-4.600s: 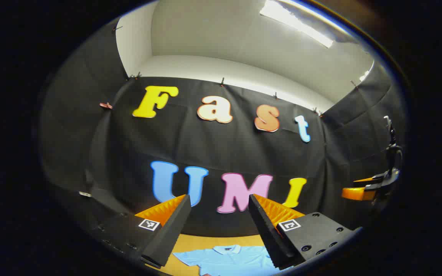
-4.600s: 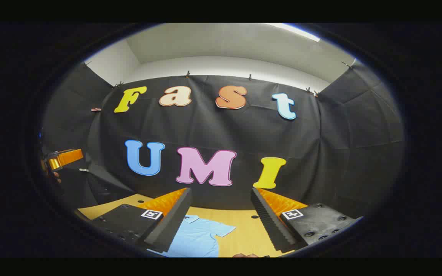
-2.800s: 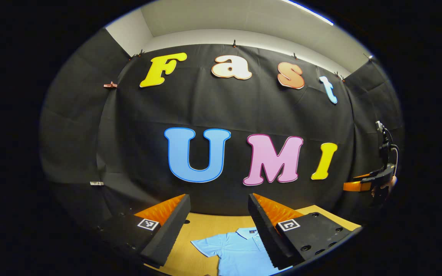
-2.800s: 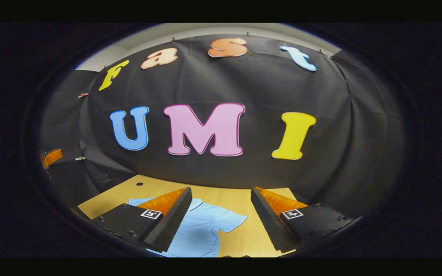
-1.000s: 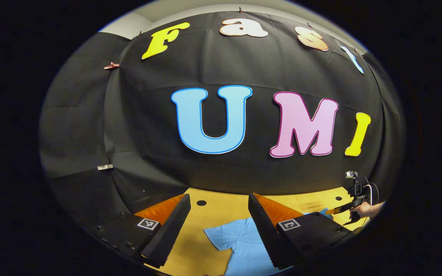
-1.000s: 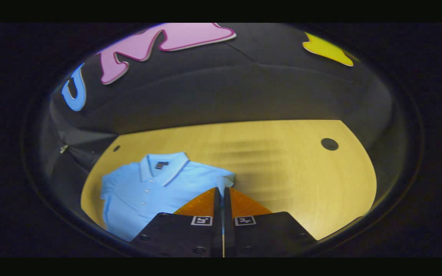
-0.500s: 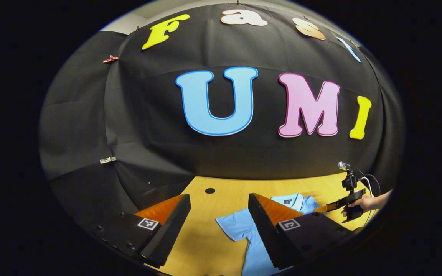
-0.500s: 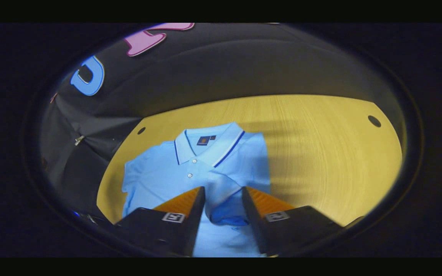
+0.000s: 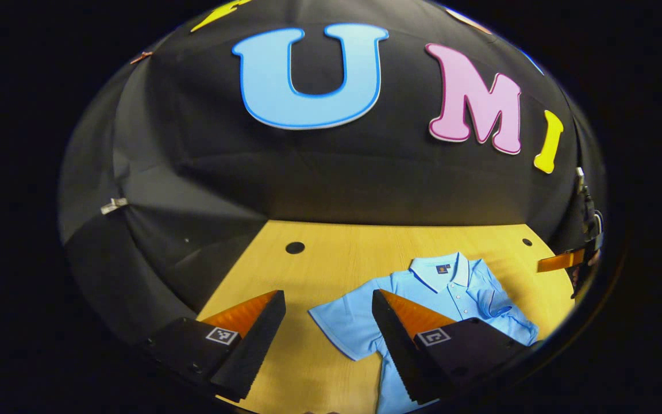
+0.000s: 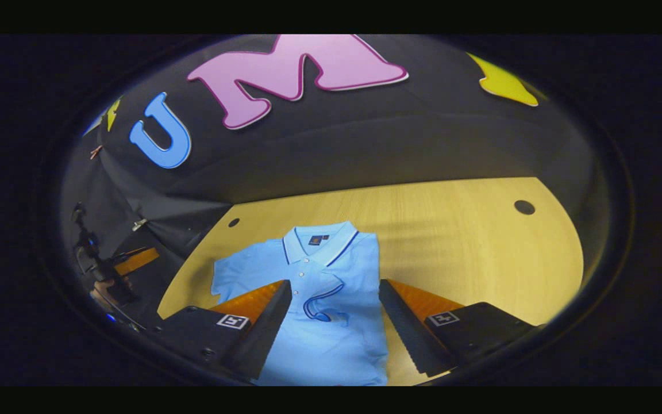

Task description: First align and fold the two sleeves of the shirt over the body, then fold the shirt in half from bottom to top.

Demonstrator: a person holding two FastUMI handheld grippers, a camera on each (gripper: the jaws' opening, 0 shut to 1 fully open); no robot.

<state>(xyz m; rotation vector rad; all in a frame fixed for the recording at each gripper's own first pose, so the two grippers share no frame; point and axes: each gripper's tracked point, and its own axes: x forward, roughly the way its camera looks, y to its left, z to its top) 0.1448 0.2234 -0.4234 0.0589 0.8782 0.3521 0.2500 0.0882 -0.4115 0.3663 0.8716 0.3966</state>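
Left gripper (image 9: 328, 322) spread wide above the light-blue short-sleeved polo shirt's (image 9: 451, 290) flat sleeve. Right gripper (image 10: 335, 313) likewise spread, over the shirt's body with one sleeve folded across. Shirt flat on the yellow wooden counter (image 10: 451, 241).

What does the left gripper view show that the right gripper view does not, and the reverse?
Left gripper view: the open left gripper up close, the spread sleeve seen between its fingers, and the right gripper far off at the right edge.
Right gripper view: the open right gripper up close above the folded sleeve lying on the shirt's body, and the left gripper with a hand far left.
Both: the blue shirt on the wooden table.
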